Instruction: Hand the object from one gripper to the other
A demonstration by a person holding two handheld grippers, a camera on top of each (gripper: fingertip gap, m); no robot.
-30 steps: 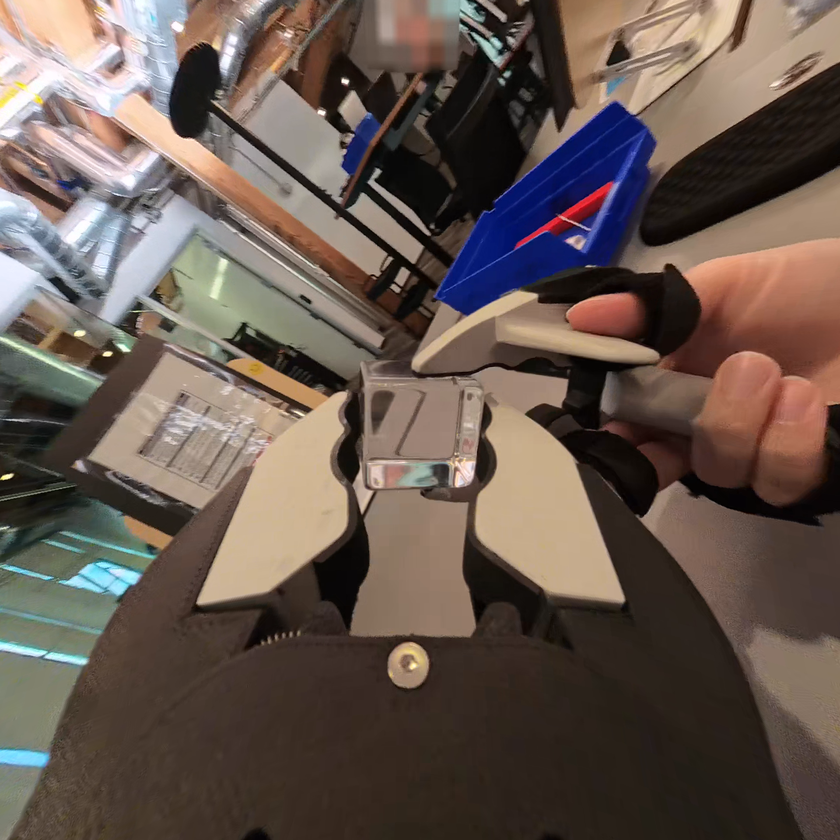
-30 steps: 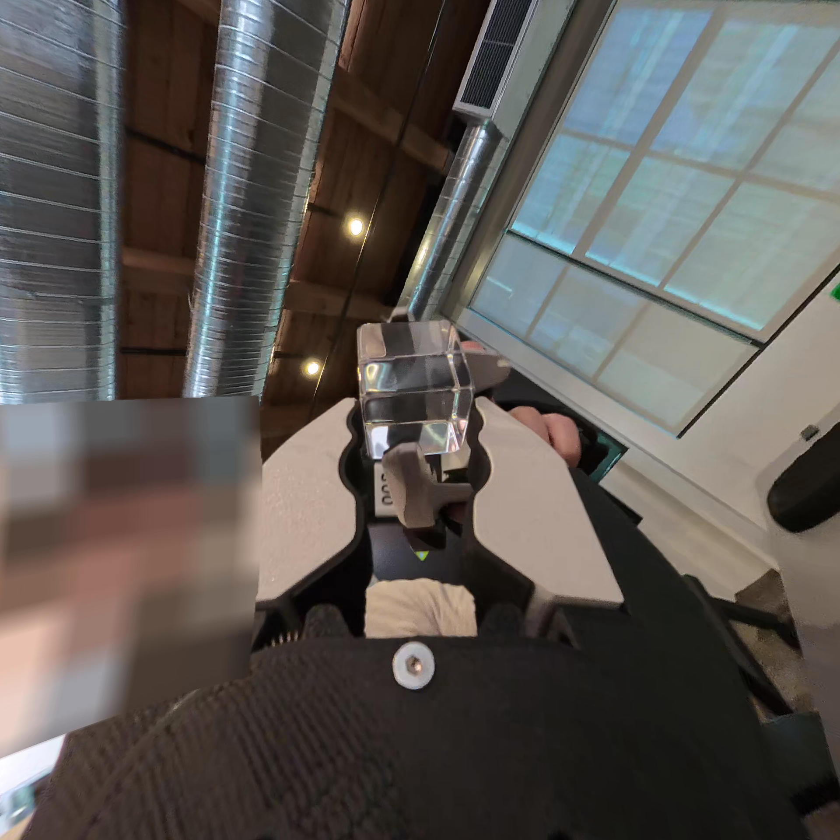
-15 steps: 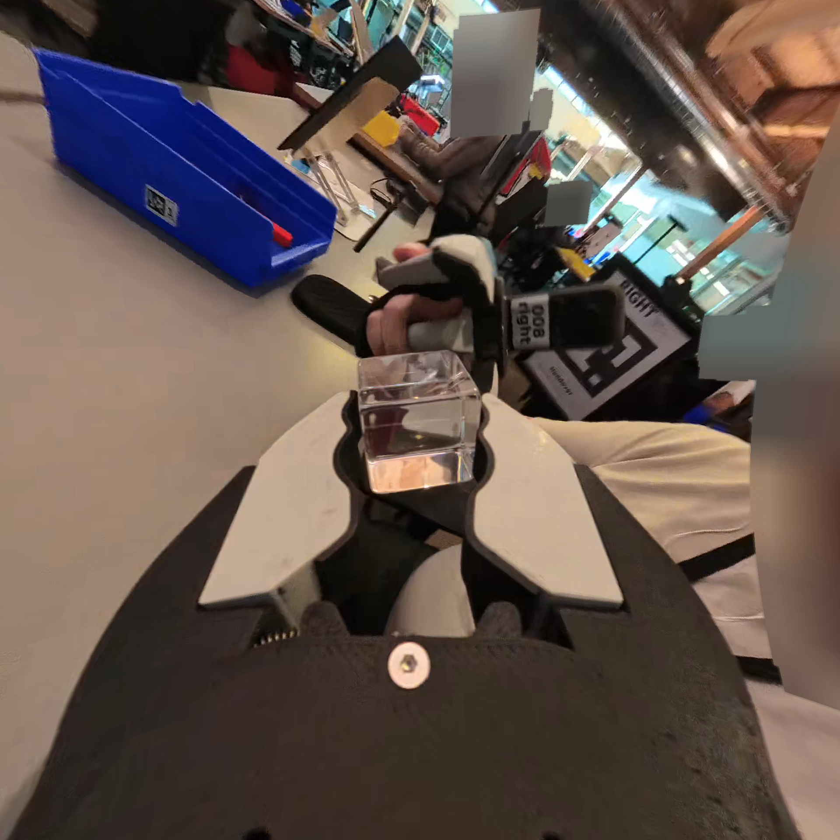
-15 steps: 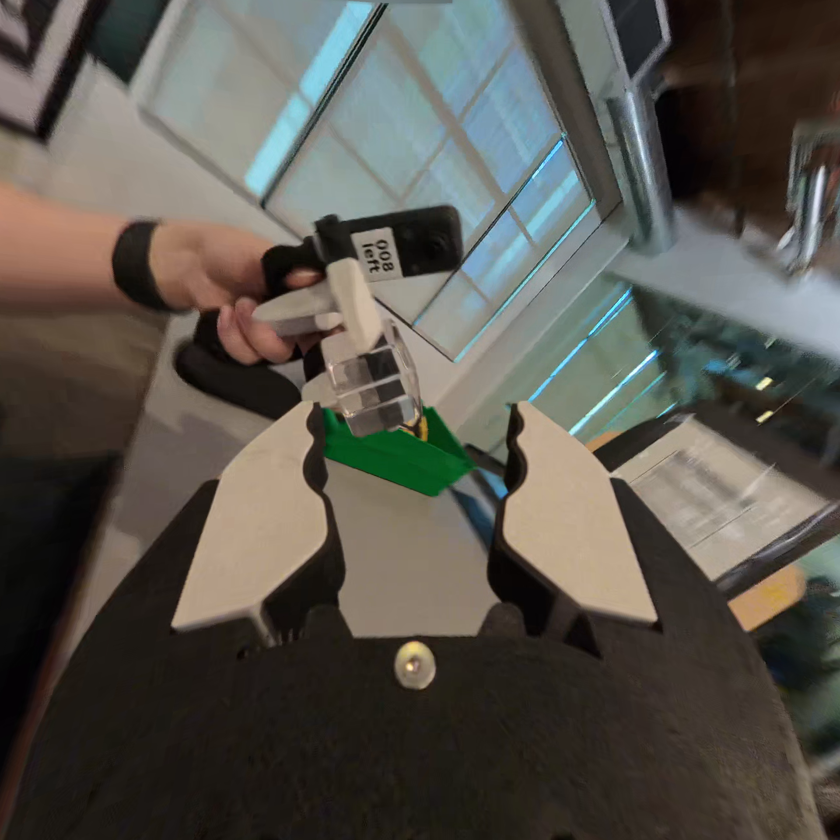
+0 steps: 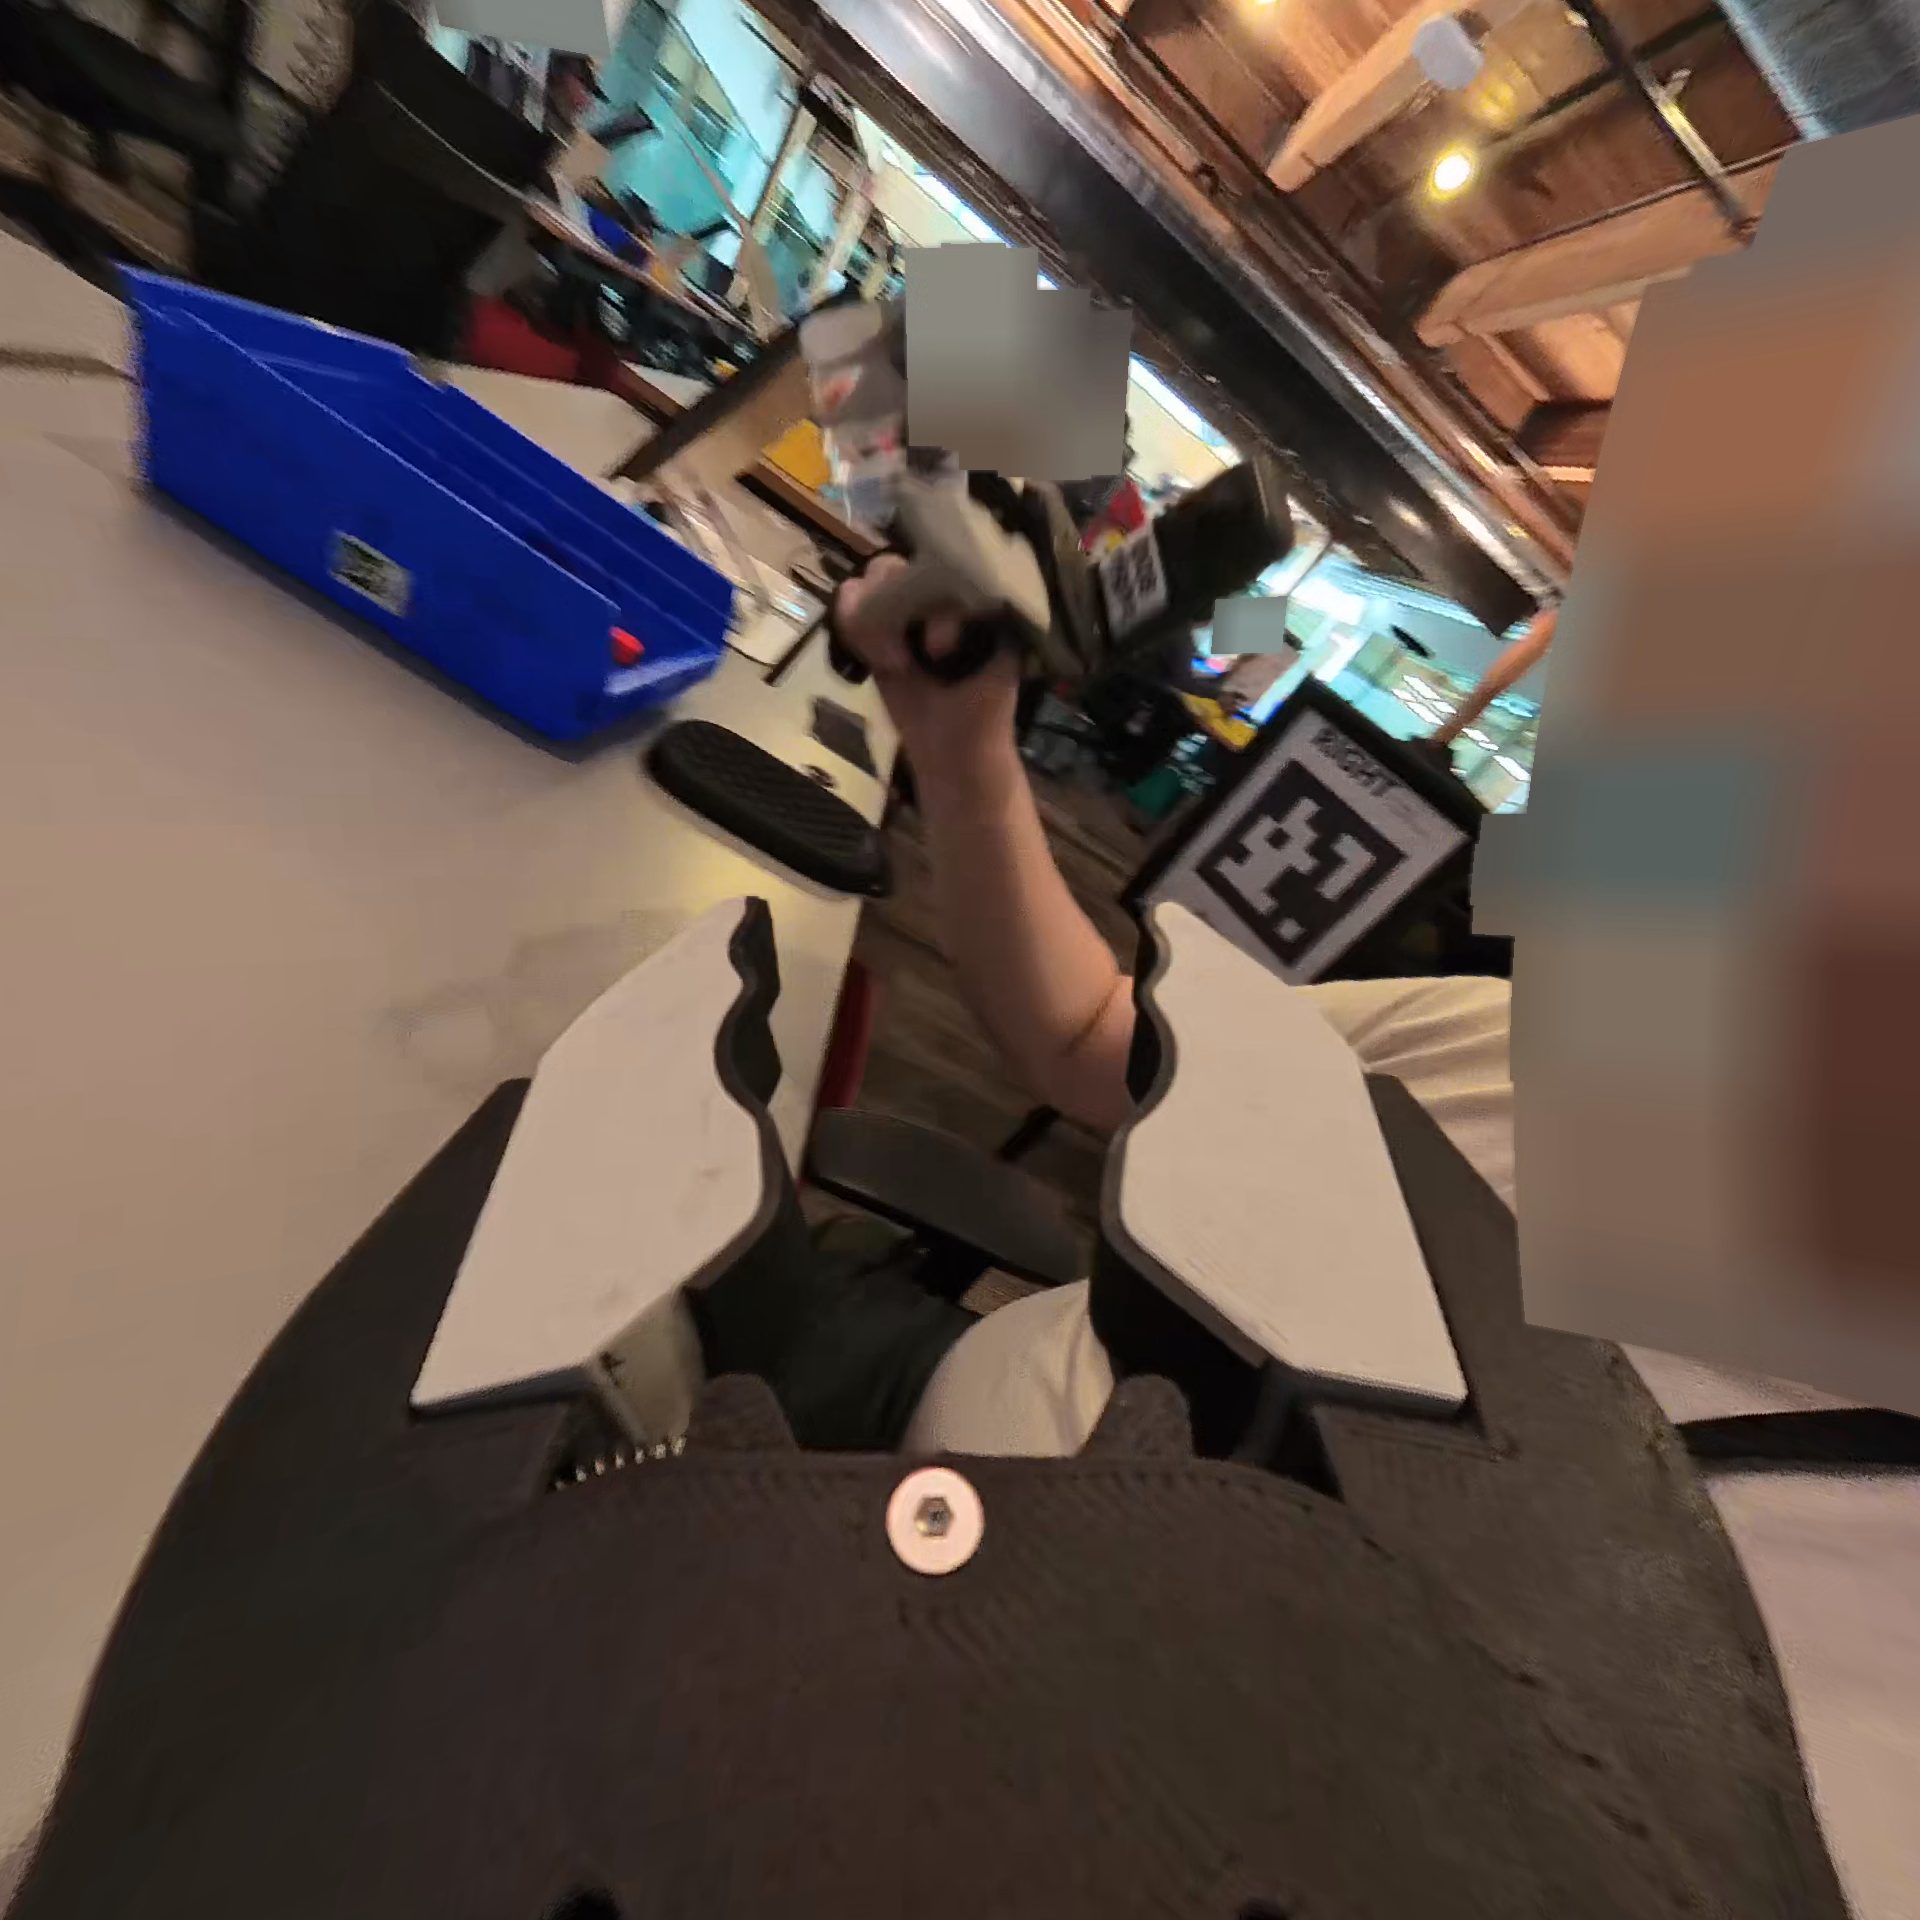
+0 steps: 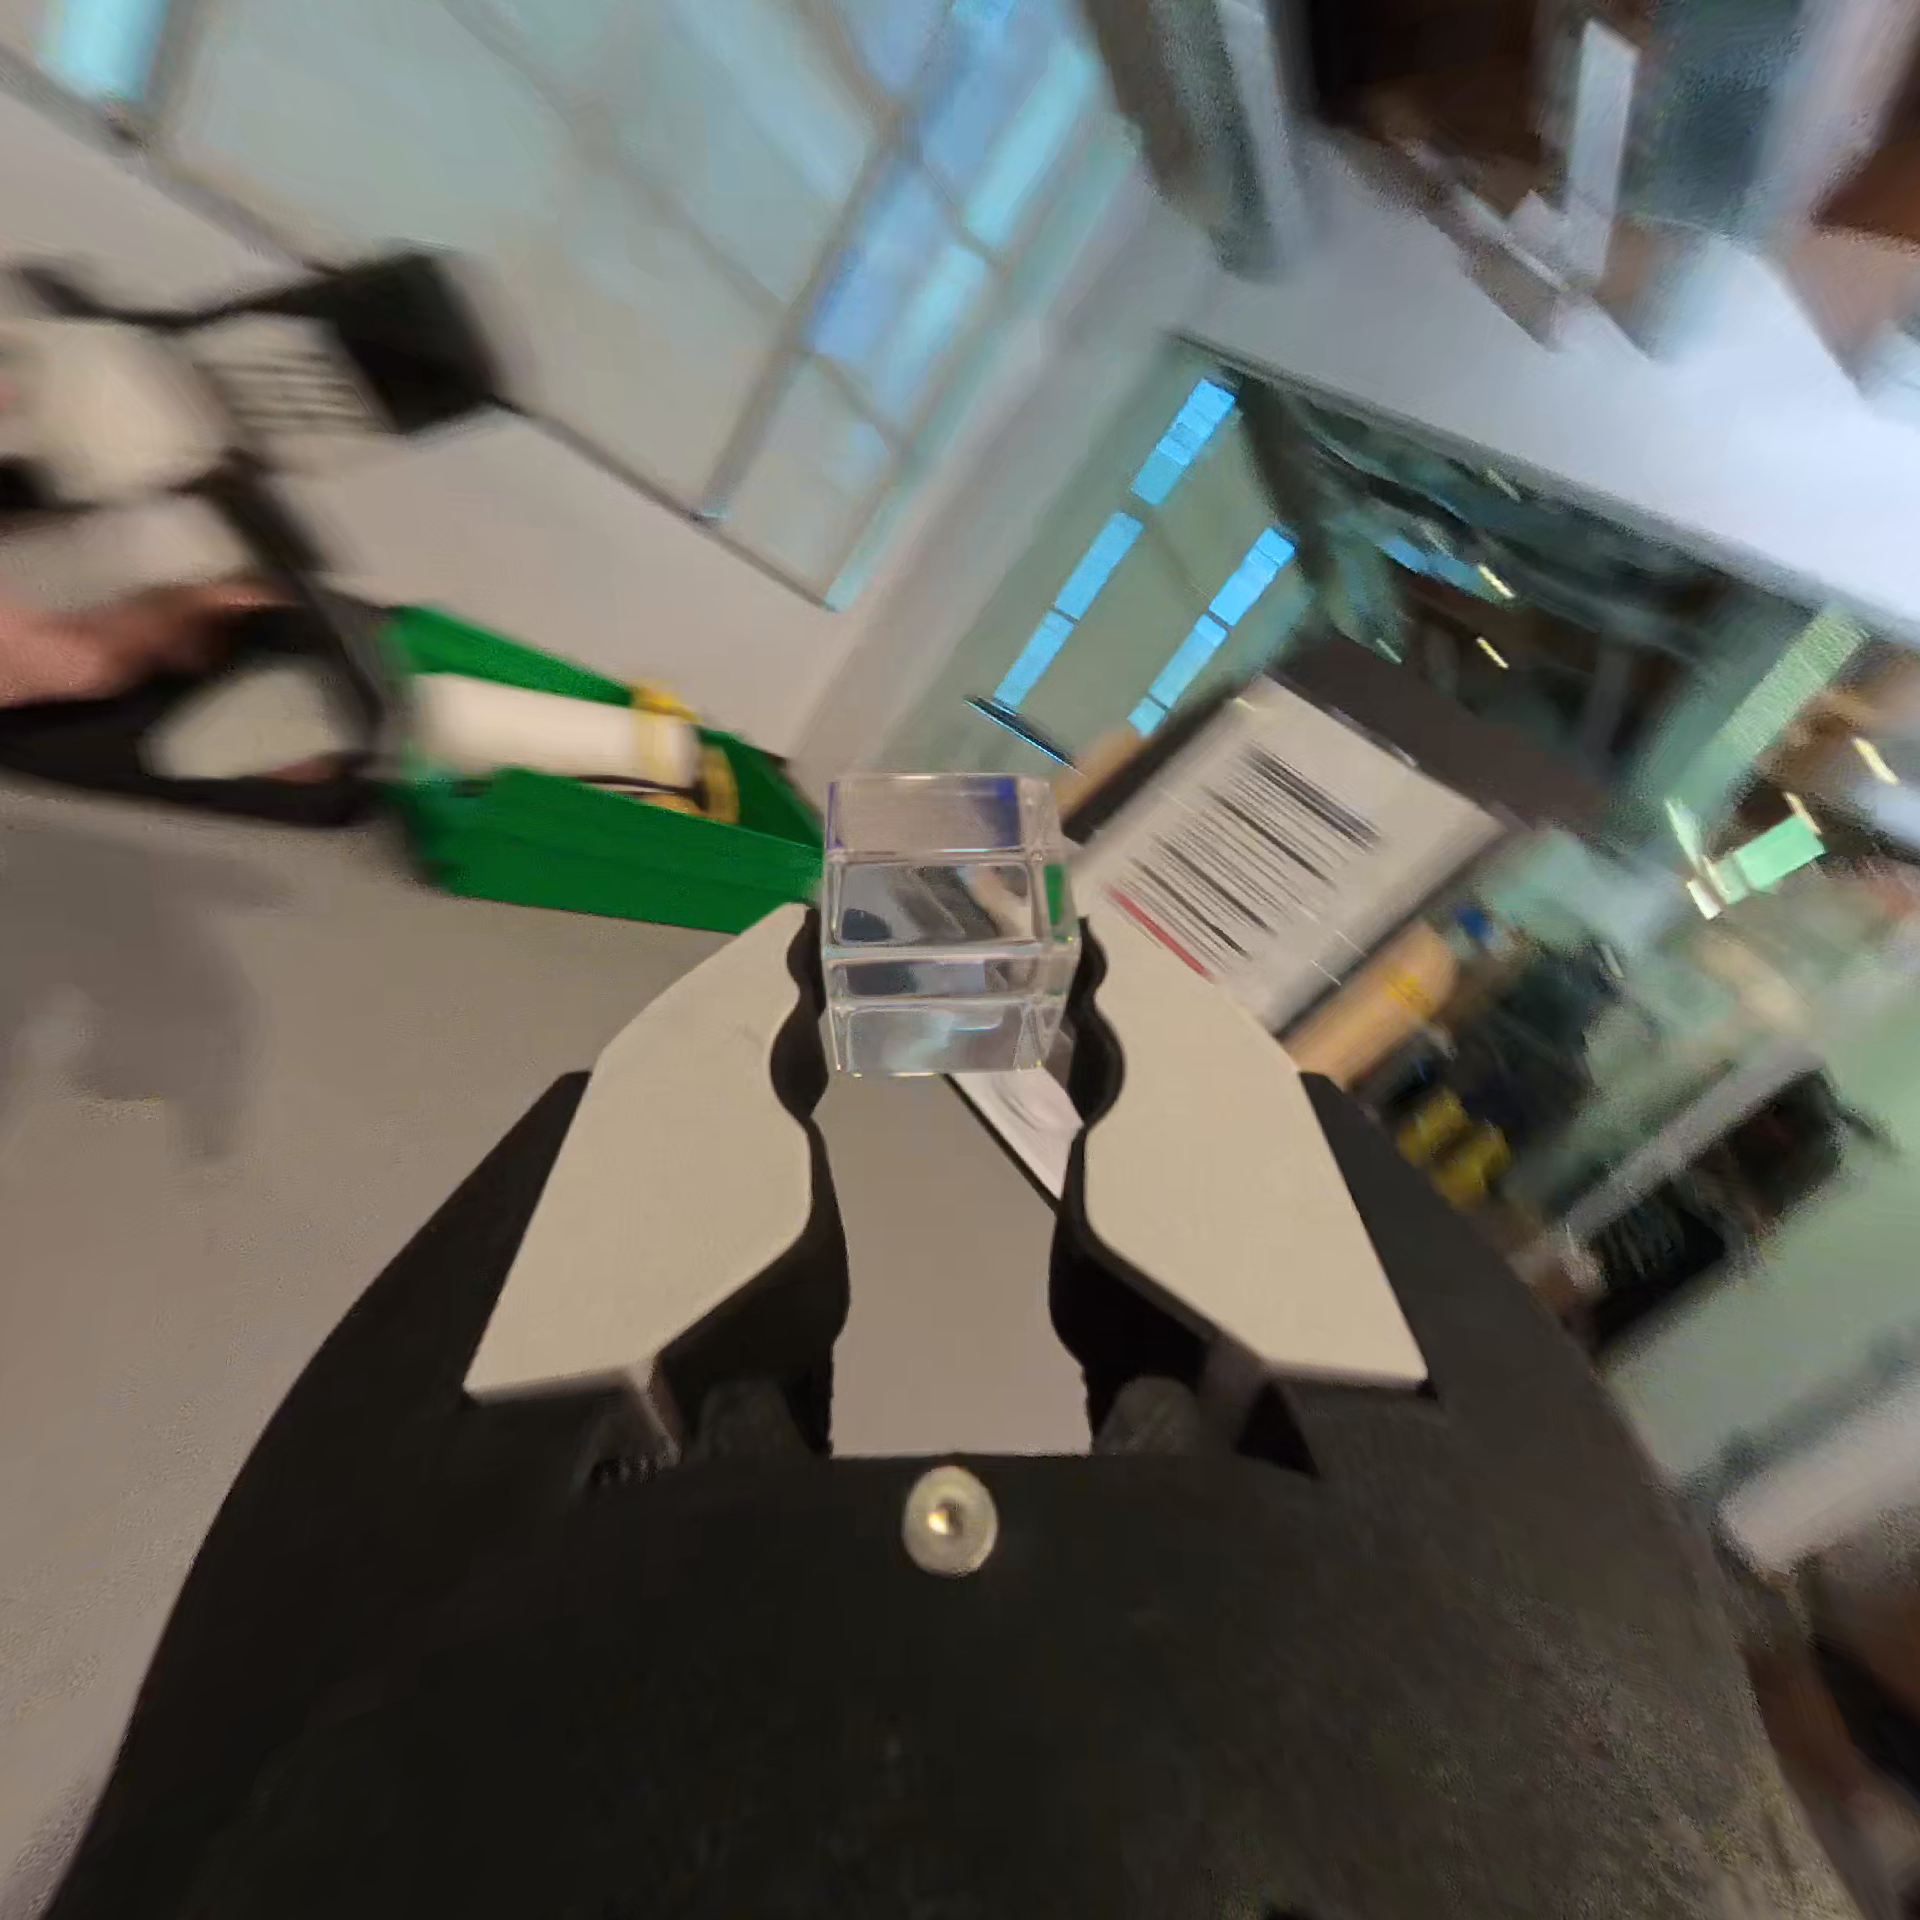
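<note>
A clear cube [image 6: 940, 966] sits between the fingertips of my right gripper [image 6: 945, 935], which is shut on it and holds it in the air above the grey table [image 6: 312, 1039]. My left gripper [image 5: 956, 935] is open and empty, with its fingers wide apart over the table edge. In the left wrist view the right gripper [image 5: 966, 582] shows farther off, raised in a person's hand. It is blurred there and I cannot make out the cube. The left gripper is a blurred shape at the far left of the right wrist view [image 6: 125, 436].
A blue bin [image 5: 416, 520] stands on the white table [image 5: 208, 935], with a black pad [image 5: 769, 810] near the table edge. A green bin [image 6: 603, 831] holding a white roll [image 6: 551, 727] stands behind the cube. A black-and-white marker board [image 5: 1309, 862] stands beside the person. One gripper's finger ends stand about 15 cm off the other's.
The cube has passed from my left gripper to my right. The left gripper has opened, the right has shut on the cube, and the two have moved apart.
</note>
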